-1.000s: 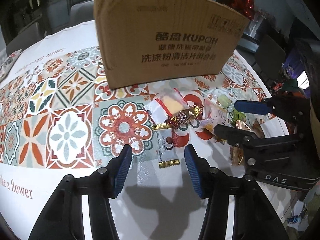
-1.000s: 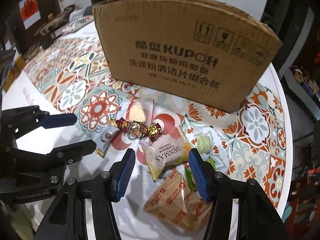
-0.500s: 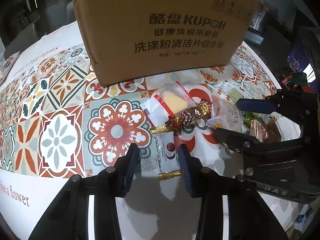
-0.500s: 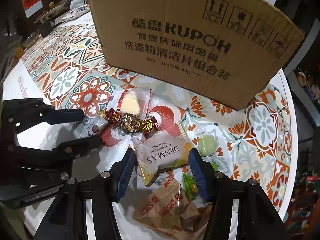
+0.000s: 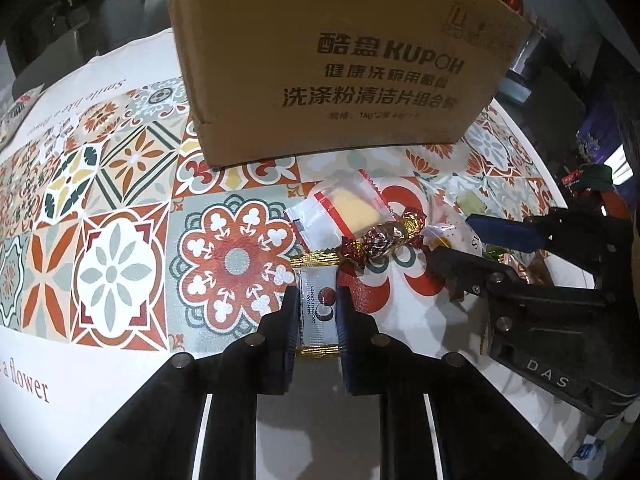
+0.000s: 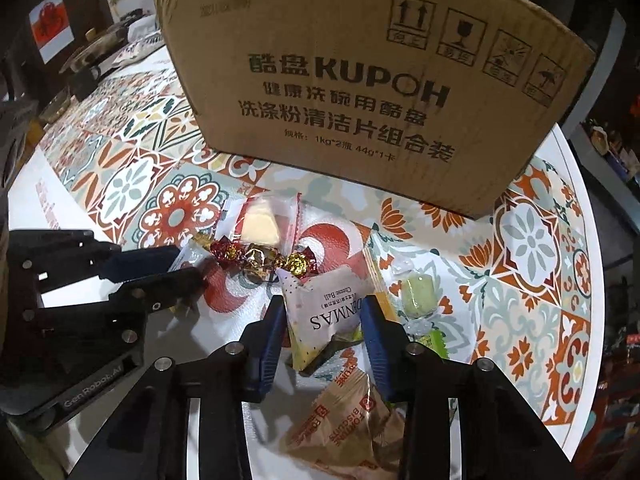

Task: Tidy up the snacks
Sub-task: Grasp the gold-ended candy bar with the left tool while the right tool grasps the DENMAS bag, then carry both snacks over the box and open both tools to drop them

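Observation:
A brown KUPOH cardboard box [image 5: 340,60] stands behind a cluster of snacks; it also shows in the right wrist view [image 6: 372,92]. My left gripper [image 5: 317,312] is shut on a small white candy packet with gold ends [image 5: 318,308], which lies on the table. My right gripper [image 6: 325,334] is shut on the white DENMAS bag [image 6: 328,312]. A red-gold foil candy [image 5: 380,238] and a clear packet with a yellow cake [image 5: 348,210] lie just beyond. A brown biscuit bag [image 6: 348,424] lies under the right gripper.
The round table [image 5: 120,240] has a patterned tile cloth. A pale green candy [image 6: 416,294] and a green wrapper [image 6: 434,340] lie right of the DENMAS bag. Dishes and clutter [image 6: 92,56] sit at the table's far left.
Both grippers moved forward and down over the snacks and closed: the left onto the white candy packet, the right onto the DENMAS bag. The box looms nearer.

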`<move>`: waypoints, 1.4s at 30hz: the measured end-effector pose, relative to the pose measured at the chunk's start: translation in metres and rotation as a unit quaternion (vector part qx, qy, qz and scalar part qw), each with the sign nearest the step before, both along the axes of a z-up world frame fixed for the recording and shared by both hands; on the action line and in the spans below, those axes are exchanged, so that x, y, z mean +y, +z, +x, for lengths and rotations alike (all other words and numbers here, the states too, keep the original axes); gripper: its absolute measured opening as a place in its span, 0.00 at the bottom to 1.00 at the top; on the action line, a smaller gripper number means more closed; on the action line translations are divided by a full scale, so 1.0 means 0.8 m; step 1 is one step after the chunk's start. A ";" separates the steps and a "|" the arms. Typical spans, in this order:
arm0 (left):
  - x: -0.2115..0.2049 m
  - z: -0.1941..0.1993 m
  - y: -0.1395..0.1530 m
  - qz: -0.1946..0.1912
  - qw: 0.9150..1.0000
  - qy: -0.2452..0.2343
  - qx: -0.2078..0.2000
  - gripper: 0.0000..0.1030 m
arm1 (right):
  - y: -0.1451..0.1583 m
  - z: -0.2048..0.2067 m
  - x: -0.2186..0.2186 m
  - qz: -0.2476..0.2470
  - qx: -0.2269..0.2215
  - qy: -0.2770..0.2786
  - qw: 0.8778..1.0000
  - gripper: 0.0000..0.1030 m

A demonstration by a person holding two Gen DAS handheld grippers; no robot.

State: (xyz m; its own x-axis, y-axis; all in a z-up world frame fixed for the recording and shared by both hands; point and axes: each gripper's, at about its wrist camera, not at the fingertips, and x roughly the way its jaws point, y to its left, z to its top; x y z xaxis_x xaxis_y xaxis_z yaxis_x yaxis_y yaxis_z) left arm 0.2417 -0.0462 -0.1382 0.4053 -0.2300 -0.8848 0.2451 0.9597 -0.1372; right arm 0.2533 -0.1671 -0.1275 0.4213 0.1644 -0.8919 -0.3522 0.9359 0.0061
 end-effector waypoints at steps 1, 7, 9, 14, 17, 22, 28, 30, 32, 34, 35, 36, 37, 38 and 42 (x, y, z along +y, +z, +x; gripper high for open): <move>0.002 -0.001 0.001 -0.003 1.000 0.002 0.000 0.18 | 0.001 -0.001 -0.001 0.003 -0.001 -0.003 1.000 0.35; 0.007 -0.011 0.016 -0.015 1.000 0.007 -0.011 0.18 | 0.013 -0.008 -0.006 0.016 -0.017 -0.022 0.999 0.31; 0.004 -0.014 0.022 -0.021 1.000 0.007 -0.016 0.18 | 0.019 -0.011 -0.008 0.019 -0.022 -0.024 0.999 0.31; 0.007 -0.020 0.043 -0.026 0.999 0.006 -0.033 0.18 | 0.032 -0.019 -0.012 0.030 -0.032 -0.028 0.999 0.31; 0.006 -0.023 0.057 -0.029 0.999 0.006 -0.045 0.18 | 0.040 -0.025 -0.014 0.035 -0.039 -0.031 0.998 0.31; 0.007 -0.030 0.081 -0.035 0.997 0.009 -0.066 0.18 | 0.062 -0.034 -0.018 0.044 -0.062 -0.040 0.996 0.31; 0.008 -0.037 0.116 -0.040 0.994 0.013 -0.099 0.18 | 0.096 -0.048 -0.021 0.060 -0.096 -0.044 0.993 0.31; 0.008 -0.039 0.128 -0.039 0.993 0.011 -0.110 0.18 | 0.108 -0.051 -0.021 0.064 -0.108 -0.045 0.991 0.31; 0.007 -0.040 0.140 -0.039 0.992 0.009 -0.121 0.18 | 0.118 -0.053 -0.022 0.069 -0.117 -0.047 0.990 0.31; 0.007 -0.041 0.153 -0.038 0.990 0.008 -0.135 0.18 | 0.130 -0.054 -0.023 0.075 -0.127 -0.049 0.988 0.31; 0.007 -0.041 0.160 -0.038 0.989 0.008 -0.140 0.18 | 0.136 -0.055 -0.024 0.078 -0.133 -0.051 0.987 0.31; 0.007 -0.041 0.166 -0.038 0.989 0.007 -0.146 0.18 | 0.142 -0.055 -0.025 0.080 -0.138 -0.052 0.986 0.31; 0.007 -0.041 0.172 -0.038 0.988 0.007 -0.152 0.18 | 0.148 -0.055 -0.026 0.082 -0.144 -0.054 0.985 0.31; 0.007 -0.040 0.179 -0.038 0.986 0.008 -0.160 0.18 | 0.153 -0.054 -0.027 0.084 -0.149 -0.056 0.984 0.31; 0.007 -0.037 0.204 -0.040 0.982 0.007 -0.185 0.18 | 0.175 -0.052 -0.031 0.092 -0.167 -0.062 0.980 0.32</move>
State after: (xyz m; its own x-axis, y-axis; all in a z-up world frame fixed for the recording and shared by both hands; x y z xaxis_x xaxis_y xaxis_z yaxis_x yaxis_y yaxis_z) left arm 0.2125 -0.0408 0.0247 0.6985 -0.2855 -0.6562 0.2800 0.9529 -0.1165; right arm 0.2116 -0.1916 0.0128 0.7117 0.2381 -0.6609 -0.2475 0.9655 0.0813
